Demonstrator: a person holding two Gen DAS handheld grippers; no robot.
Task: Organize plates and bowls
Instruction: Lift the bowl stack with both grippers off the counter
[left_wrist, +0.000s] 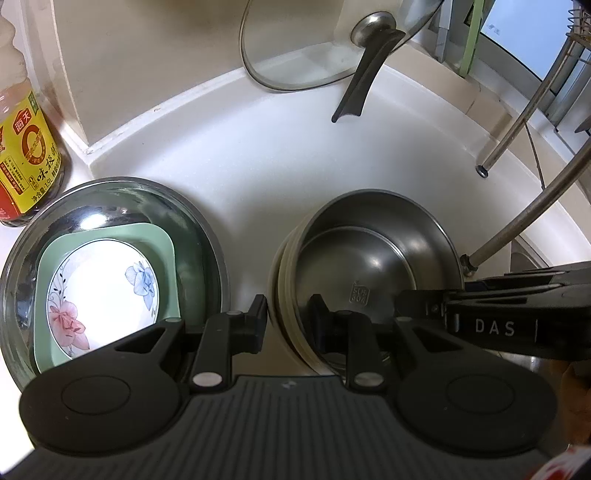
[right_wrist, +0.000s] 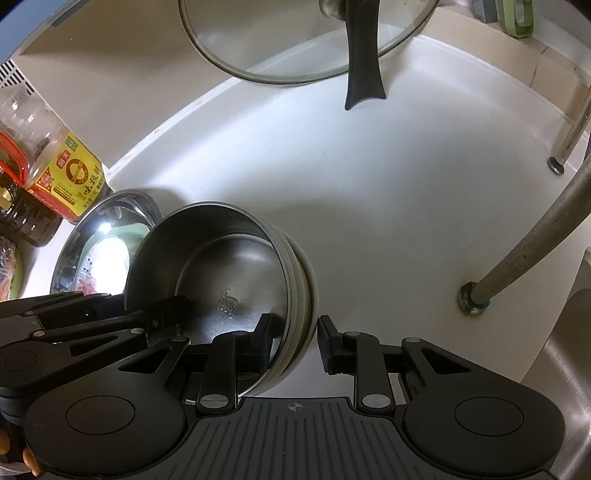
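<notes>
Your left gripper (left_wrist: 288, 314) and right gripper (right_wrist: 293, 338) each straddle a side of the steel bowl (left_wrist: 373, 266) rim, one finger inside and one outside, jaws partly wide. The bowl sits on the white table (left_wrist: 258, 166), just beside a big steel bowl (left_wrist: 199, 221) holding a green dish (left_wrist: 166, 243) and flower plate (left_wrist: 107, 291)

Steel bowl (left_wrist: 373, 258) looks like brushed stainless inside, kinda satin, with cream ribbed plastic-looking walls outside. The big basin (left_wrist: 110, 206) is shinier, mirror-ish metal. Inside it a matt green plastic dish (left_wrist: 162, 258) and a glossy glazed flowered plate (left_wrist: 107, 291). Counter (left_wrist: 258, 155) is smooth, faintly speckled white. Lid (left_wrist: 295, 48) is clear glass, metal-rimmed. Both grippers (right_wrist: 291, 336) are matt black plastic.
</notes>
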